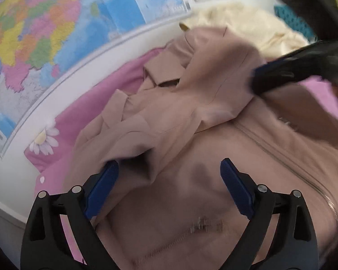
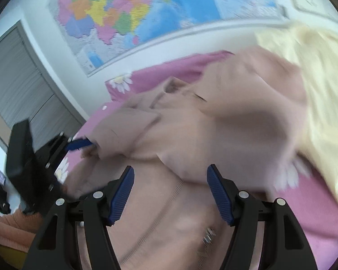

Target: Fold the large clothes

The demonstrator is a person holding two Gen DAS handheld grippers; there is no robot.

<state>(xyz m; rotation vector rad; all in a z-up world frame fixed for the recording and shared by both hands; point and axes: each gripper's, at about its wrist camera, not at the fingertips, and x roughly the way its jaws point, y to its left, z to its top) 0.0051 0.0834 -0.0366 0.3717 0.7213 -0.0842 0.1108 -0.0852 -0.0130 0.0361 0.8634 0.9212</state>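
Note:
A large beige zip-up jacket (image 1: 191, 135) lies crumpled on a pink bedsheet (image 1: 83, 121); it also shows in the right wrist view (image 2: 191, 135). My left gripper (image 1: 169, 166) is open just above the jacket, its left pad at a fold edge. My right gripper (image 2: 170, 173) is open and hovers over the jacket near the zipper (image 2: 169, 204). The right gripper also shows in the left wrist view (image 1: 259, 76), over the jacket's far side. The left gripper's blue fingertip (image 2: 78, 145) shows in the right wrist view at the jacket's left edge.
A cream garment (image 1: 247, 24) lies beyond the jacket, also in the right wrist view (image 2: 315, 78). A map (image 1: 45, 33) hangs on the white wall behind the bed. A grey door (image 2: 15, 85) is at left. Orange fabric (image 2: 9, 227) lies at lower left.

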